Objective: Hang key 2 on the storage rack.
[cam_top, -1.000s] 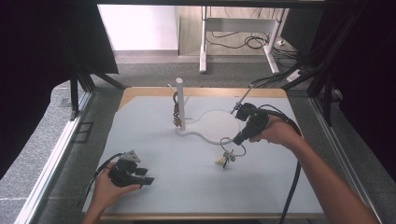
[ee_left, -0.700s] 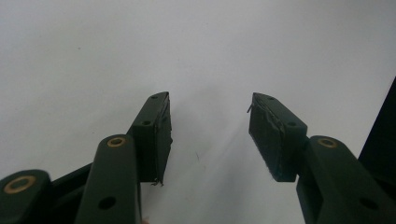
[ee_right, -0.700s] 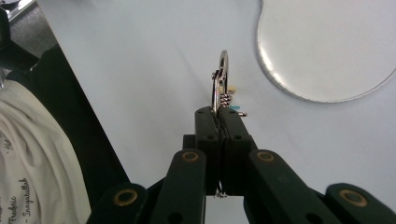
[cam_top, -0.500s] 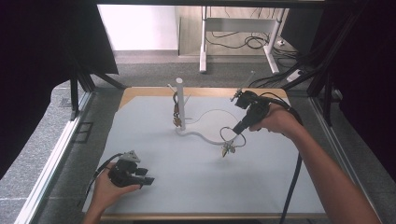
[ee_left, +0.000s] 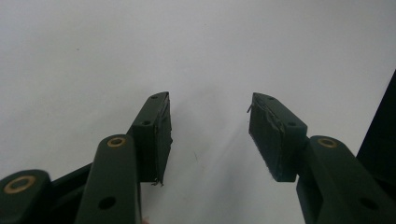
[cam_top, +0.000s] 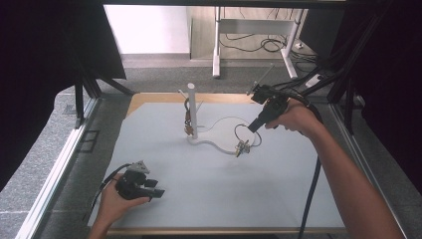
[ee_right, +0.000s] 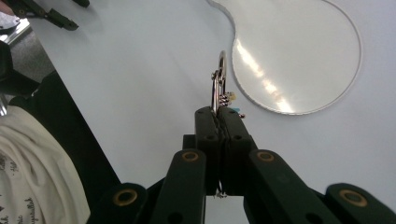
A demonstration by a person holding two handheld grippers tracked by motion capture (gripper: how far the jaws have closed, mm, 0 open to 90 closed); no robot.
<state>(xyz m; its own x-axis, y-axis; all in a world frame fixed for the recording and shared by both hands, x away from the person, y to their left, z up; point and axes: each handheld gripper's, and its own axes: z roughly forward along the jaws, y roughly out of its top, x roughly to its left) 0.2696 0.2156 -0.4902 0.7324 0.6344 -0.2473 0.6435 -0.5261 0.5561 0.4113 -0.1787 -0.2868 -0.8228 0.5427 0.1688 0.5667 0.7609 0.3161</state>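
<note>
In the high view my right gripper [cam_top: 252, 127] hangs over the mat right of centre, shut on a thin metal key ring [cam_top: 243, 131] from which a small bunch of keys [cam_top: 242, 148] dangles. In the right gripper view the jaws [ee_right: 218, 115] are pressed together on the silvery ring [ee_right: 219, 77], which stands edge-on above them. Just left of it a white stand has an upright post [cam_top: 191, 107] and a flat rounded base [cam_top: 224, 130], the base [ee_right: 299, 56] lying under the ring. Another key bunch [cam_top: 188, 123] hangs on the post. My left gripper [cam_top: 158, 192] rests on the mat at the near left, open [ee_left: 210, 114] and holding nothing.
A pale grey mat [cam_top: 209, 194] covers the wooden table. A black cable [cam_top: 311, 194] trails from the right gripper along the forearm. Black frame bars [cam_top: 79, 107] stand at the table's left and right sides. The left gripper [ee_right: 58, 18] appears far off in the right gripper view.
My right gripper has risen and moved away toward the far side with the key ring, so the keys now hang higher beside the stand's base. The left gripper has stayed put.
</note>
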